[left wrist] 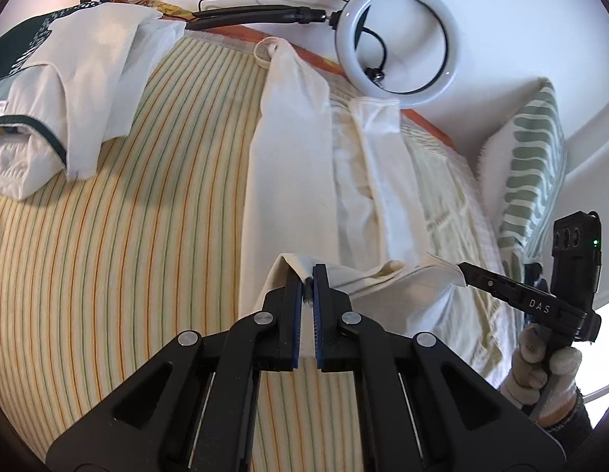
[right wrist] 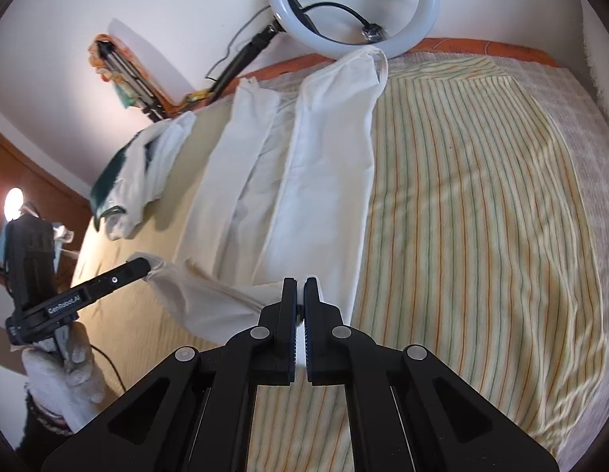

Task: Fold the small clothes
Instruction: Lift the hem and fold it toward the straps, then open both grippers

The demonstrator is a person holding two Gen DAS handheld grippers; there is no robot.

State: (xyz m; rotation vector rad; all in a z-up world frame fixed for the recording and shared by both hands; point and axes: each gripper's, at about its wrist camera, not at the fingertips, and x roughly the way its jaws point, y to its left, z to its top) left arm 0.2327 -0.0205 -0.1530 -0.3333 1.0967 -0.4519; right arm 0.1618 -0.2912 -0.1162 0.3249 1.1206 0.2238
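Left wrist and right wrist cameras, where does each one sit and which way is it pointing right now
Left wrist: sits on the left gripper, looking along its fingers over the striped bed toward the wall; the right gripper and gloved hand show at right.
Right wrist: sits on the right gripper, facing the same wall; the left gripper and gloved hand show at left.
Shared: the white garment, pinched at its near edge by both grippers, the ring light, and the clothes pile.

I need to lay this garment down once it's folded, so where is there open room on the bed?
The striped sheet lies bare right of the white garment. A second bare strip runs between it and the clothes pile. The far edge, by the ring light, is crowded.
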